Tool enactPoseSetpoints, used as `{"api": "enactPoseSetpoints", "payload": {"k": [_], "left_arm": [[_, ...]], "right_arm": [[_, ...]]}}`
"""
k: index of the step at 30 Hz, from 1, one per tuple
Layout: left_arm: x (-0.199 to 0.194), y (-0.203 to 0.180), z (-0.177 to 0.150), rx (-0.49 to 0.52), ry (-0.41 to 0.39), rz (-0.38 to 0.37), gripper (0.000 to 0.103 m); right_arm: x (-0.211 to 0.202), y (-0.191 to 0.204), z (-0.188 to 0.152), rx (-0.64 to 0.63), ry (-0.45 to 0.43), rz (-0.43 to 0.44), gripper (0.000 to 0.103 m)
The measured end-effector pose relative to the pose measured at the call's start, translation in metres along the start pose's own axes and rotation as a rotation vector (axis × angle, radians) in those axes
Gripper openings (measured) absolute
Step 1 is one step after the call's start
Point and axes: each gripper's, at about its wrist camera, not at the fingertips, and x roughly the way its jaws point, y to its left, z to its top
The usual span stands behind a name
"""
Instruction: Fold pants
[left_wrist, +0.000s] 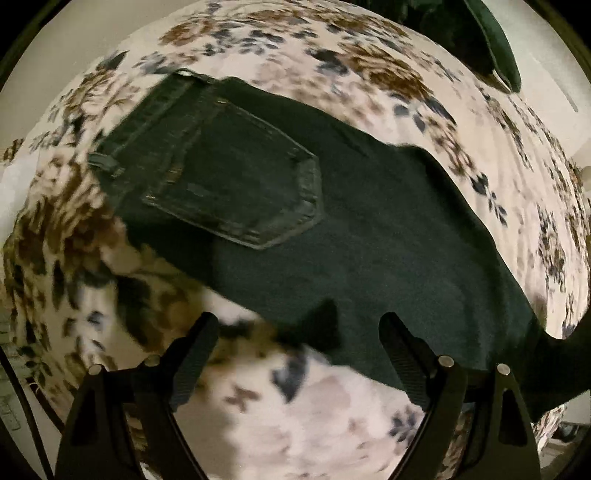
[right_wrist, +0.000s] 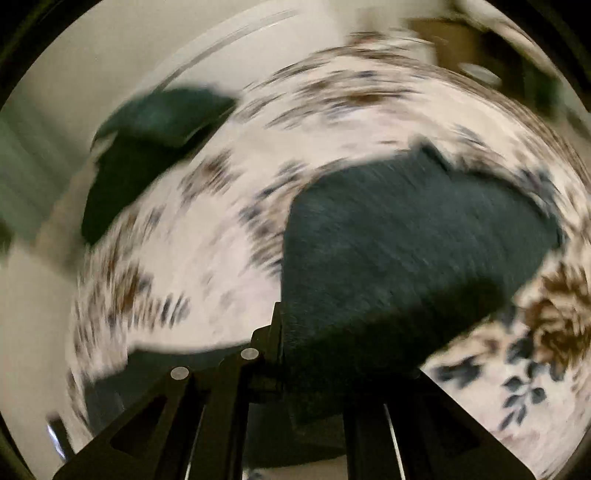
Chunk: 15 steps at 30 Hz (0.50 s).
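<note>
Covering nearly all of both views, the bed (left_wrist: 369, 48) with its floral spread carries everything here. On it lie the dark pants (left_wrist: 369, 240), laid out flat with only one back pocket (left_wrist: 236, 184) showing beside the waistband (left_wrist: 144, 122); that suggests, as a judgement, that the lengthwise fold of leg over leg is already made. What looks left is the crosswise folding: bringing the leg end up toward the waist, perhaps twice, and squaring the stack.

In the right wrist view, heavily blurred by motion, a broad panel of the pants (right_wrist: 406, 251) rises from the spread and runs into the right hand-held gripper (right_wrist: 295, 332), whose fingers are clenched on the cloth at its lower edge. That end seems to be lifted off the bed and partly carried, so the crosswise fold appears begun but not laid down.

A second dark green thing, likely a pillow (left_wrist: 495, 40), sits at the far edge of the bed, well apart from the pants; the blur keeps me from saying more.

Smallest in play, the left hand-held gripper (left_wrist: 299, 332) hangs released, jaws spread wide, above the near edge of the pants, holding nothing. Whether its tips touch the fabric I cannot tell.
</note>
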Motion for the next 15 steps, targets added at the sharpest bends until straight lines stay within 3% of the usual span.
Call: {"api": "enactPoseSetpoints", "payload": {"k": [6,8,10,12,14,15], "left_arm": [[-0.010,0.046,0.009,-0.074,-0.018,0.021,0.089],[-0.010,0.059,0.012,-0.085,-0.022,0.036,0.089],[-0.011,0.073,0.017,-0.096,-0.028,0.046,0.089],[-0.014,0.087,0.021,-0.111,-0.039,0.048,0.089],[-0.014,0.102,0.025,-0.129,-0.047,0.056,0.089],[-0.013,0.109,0.026,-0.143,-0.044,0.053,0.089]], "right_arm": [[0.065,0.143,-0.067,-0.297,0.167,0.015,0.009],[0.104,0.181,-0.102,-0.427,0.317,-0.025,0.010],[0.131,0.195,-0.131,-0.498,0.417,-0.077,0.023],[0.131,0.199,-0.138,-0.529,0.413,-0.075,0.027],[0.121,0.195,-0.134,-0.493,0.449,-0.014,0.037],[0.116,0.187,-0.129,-0.435,0.481,0.042,0.052]]}}
